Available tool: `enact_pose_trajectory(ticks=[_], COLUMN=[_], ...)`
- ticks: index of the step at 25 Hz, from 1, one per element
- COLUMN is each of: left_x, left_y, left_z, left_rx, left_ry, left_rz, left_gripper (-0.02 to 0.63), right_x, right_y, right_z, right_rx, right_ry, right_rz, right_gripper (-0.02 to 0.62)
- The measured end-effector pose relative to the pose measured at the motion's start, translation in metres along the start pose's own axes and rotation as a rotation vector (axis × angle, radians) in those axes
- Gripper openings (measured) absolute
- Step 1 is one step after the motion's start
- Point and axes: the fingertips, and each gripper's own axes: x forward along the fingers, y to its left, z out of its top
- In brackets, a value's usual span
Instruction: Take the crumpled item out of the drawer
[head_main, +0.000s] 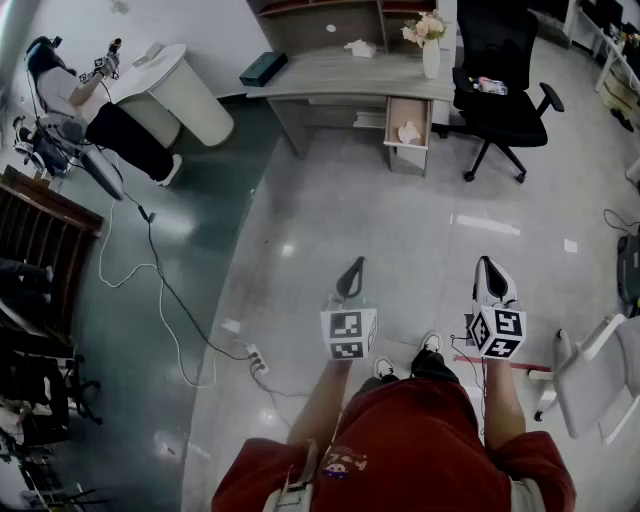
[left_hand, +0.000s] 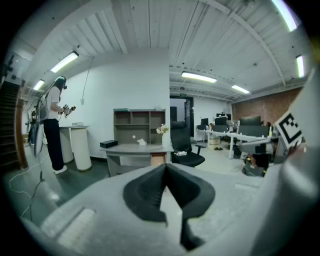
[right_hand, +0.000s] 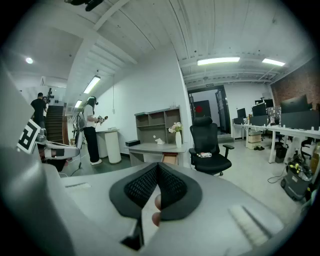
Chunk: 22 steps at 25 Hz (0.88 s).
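Crumpled item (head_main: 409, 131) in open drawer (head_main: 392, 120), orientation unclear

The grey desk (head_main: 340, 78) stands against the wall, its drawer (head_main: 408, 122) pulled open. On its top are a dark box (head_main: 263, 68) at the left end, a white crumpled wad (head_main: 358, 47) near the middle and a vase of flowers (head_main: 431, 52) at the right.
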Motion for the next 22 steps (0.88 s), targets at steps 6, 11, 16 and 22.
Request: enact_pose_trajectory(ticks=[6, 11, 16, 22], left_x=[0.002, 0.012, 0.031, 0.061], left_y=[-0.013, -0.031, -0.048, -0.08], left_z=[0.01, 0.013, 0.018, 0.018], left_rx=[0.0, 0.009, 0.013, 0.031], left_ry=[-0.02, -0.024, -0.012, 0.009], left_rz=[-0.008, -0.024, -0.037, -0.051], left_gripper=[-0.003, -0.003, -0.003, 0.002], right_x=[-0.006, -0.008, -0.003, 0.002], right_y=[-0.009, -0.024, -0.047, -0.086], right_z=[0.004, 0.002, 0.006, 0.001], right_rx=[0.001, 0.008, 0.035, 0.059], right_ry=[-0.008, -0.007, -0.018, -0.016], right_rz=[-0.004, -0.009, -0.016, -0.014], right_gripper=[-0.002, -0.002, -0.002, -0.002])
